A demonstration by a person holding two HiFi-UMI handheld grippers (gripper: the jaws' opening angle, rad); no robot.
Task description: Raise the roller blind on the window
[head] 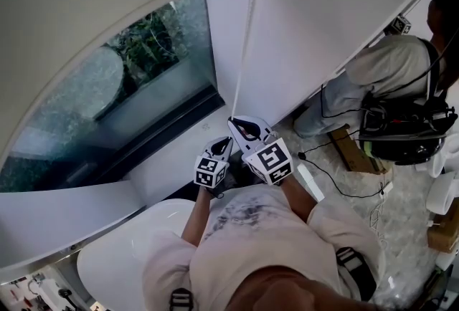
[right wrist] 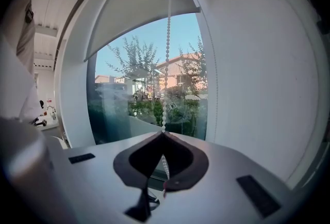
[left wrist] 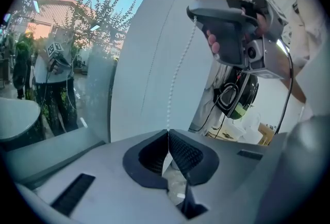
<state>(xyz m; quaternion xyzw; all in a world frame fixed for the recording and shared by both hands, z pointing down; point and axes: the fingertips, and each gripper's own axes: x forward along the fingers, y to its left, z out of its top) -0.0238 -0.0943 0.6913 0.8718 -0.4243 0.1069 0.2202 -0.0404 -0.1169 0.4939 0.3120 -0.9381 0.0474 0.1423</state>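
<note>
The roller blind (head: 86,16) hangs partly lowered over the window (head: 136,73); its bottom rail shows in the right gripper view (right wrist: 144,27). A white bead chain (head: 246,30) drops from the top to both grippers. My right gripper (head: 236,120) is shut on the bead chain (right wrist: 167,63), which enters its closed jaws. Just below it, my left gripper (head: 227,142) is also shut on the chain (left wrist: 178,73). In the left gripper view, the chain runs up from the closed jaws of the left gripper (left wrist: 167,133) to the right gripper (left wrist: 227,27) above it.
Another person (head: 387,66) crouches at the right with black gear (head: 405,130) on the back. Cables (head: 337,180) and a cardboard box (head: 351,148) lie on the floor there. A white rounded tub (head: 122,252) sits below the window sill (head: 172,152).
</note>
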